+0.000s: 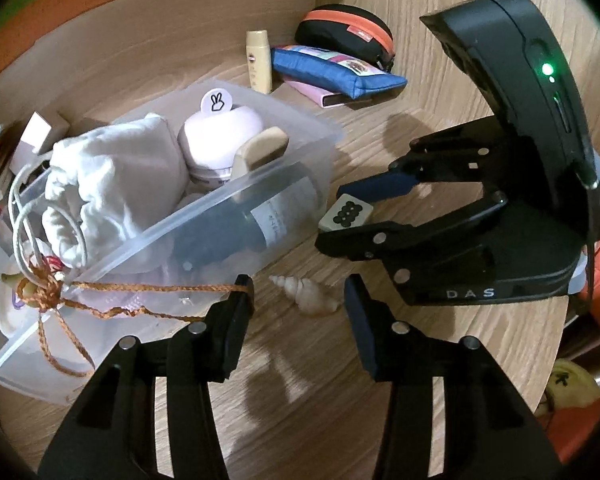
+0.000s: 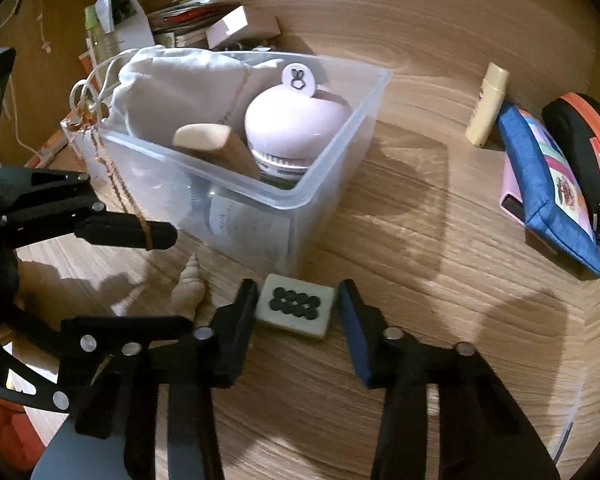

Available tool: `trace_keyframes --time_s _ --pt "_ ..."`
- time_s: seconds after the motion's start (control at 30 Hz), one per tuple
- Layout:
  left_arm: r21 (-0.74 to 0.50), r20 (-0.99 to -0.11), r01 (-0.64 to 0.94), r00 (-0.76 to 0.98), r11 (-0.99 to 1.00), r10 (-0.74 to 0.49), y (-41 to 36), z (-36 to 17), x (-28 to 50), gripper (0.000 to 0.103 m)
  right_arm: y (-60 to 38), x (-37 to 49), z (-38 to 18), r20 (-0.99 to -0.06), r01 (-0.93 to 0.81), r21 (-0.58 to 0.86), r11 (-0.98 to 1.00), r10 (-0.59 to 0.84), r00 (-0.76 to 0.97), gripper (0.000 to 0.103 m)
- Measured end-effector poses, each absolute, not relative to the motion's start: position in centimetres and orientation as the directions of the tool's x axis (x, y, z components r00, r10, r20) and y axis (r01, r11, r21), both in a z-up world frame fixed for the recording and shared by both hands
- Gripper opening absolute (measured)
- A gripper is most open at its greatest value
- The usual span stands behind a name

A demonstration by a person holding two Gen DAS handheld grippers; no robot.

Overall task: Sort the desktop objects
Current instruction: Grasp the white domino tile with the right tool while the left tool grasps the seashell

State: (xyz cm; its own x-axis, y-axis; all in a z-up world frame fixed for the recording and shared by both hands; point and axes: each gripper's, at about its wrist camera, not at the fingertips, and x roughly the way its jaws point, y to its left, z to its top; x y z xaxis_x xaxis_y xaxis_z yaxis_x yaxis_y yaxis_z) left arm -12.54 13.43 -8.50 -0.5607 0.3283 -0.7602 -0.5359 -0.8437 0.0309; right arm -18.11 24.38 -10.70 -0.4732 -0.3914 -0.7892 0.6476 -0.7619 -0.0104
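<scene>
Several items already fill the clear bin (image 2: pixel 340 152); the mahjong tile (image 2: pixel 296 306) and shell (image 1: pixel 306 294) remain on the worktop (image 2: pixel 420 240). The right gripper (image 2: pixel 298 300) straddles the tile, open; the left gripper (image 1: pixel 298 300) gapes, perhaps snagging an orange cord (image 1: pixel 140 288).

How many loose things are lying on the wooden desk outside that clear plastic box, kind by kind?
Counting only items clearly seen on the desk outside the clear plastic box:
Mahjong tile: 1
Spiral seashell: 1
Cream tube: 1
Zip pouches: 2, the blue pouch and the black pouch with orange zip
Pink flat case under the blue pouch: 1
Total: 6
The stacked papers and box behind the bin are not counted.
</scene>
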Motion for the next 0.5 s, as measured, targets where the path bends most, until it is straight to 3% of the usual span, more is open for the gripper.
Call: trace_keyframes --time_s 0.5 --pt "0.069 -0.672 -0.462 -0.676 -0.884 0.301 7.2 -3.2 -9.2 0.047 24.6 -18.2 -10.6 -0.784 0.655 0.026 -0.755 -0.422 -0.456 0.035"
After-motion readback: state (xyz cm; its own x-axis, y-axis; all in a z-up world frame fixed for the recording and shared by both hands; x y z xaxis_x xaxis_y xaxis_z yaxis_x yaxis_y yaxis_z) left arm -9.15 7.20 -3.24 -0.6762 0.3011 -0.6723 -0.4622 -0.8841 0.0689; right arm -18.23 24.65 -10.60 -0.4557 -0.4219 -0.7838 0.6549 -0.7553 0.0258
